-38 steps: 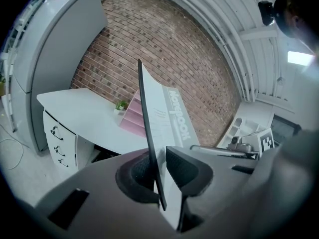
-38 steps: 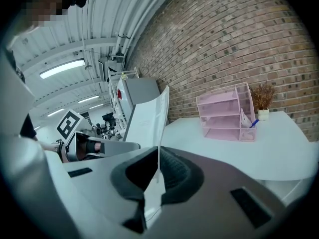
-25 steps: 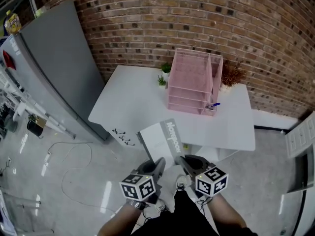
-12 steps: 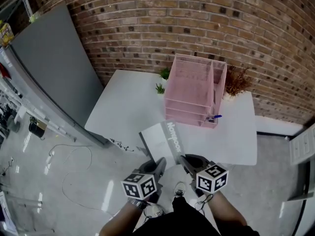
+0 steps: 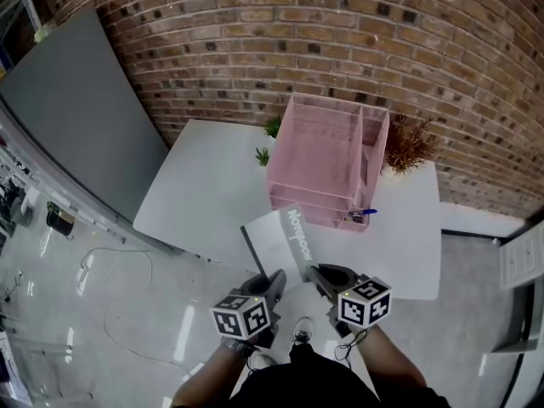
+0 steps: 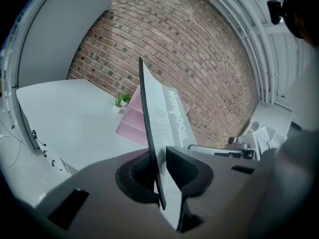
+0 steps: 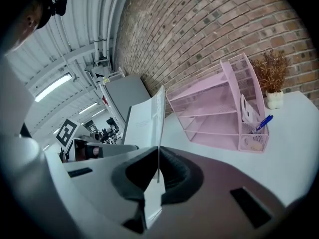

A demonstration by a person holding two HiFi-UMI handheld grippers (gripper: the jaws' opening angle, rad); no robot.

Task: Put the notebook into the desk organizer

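Notebook [image 5: 285,240] first: it is up in the air, over the near edge of the white surface [image 5: 200,189]. It is not yet in the pink desk organizer [image 5: 327,155]. Both grippers hold it by its near end. The left gripper [image 6: 160,176] pinches the left part. The right gripper [image 7: 155,171] is squeezed shut on the thin right edge. I think two grips are used so the flat, floppy book does not bend or swing. Its cover faces up and its far end points at the organizer, likely so it can slide into an open shelf.

The organizer stands at the back of the surface, close to the brick wall [image 5: 357,32] and apart from the notebook. A blue pen [image 5: 364,212] sits in its side cup.

Some things are hard to see. The near end of the notebook hides inside the jaws. I cannot read all the print on the cover. The person's arms are cut off at the bottom of the head view.
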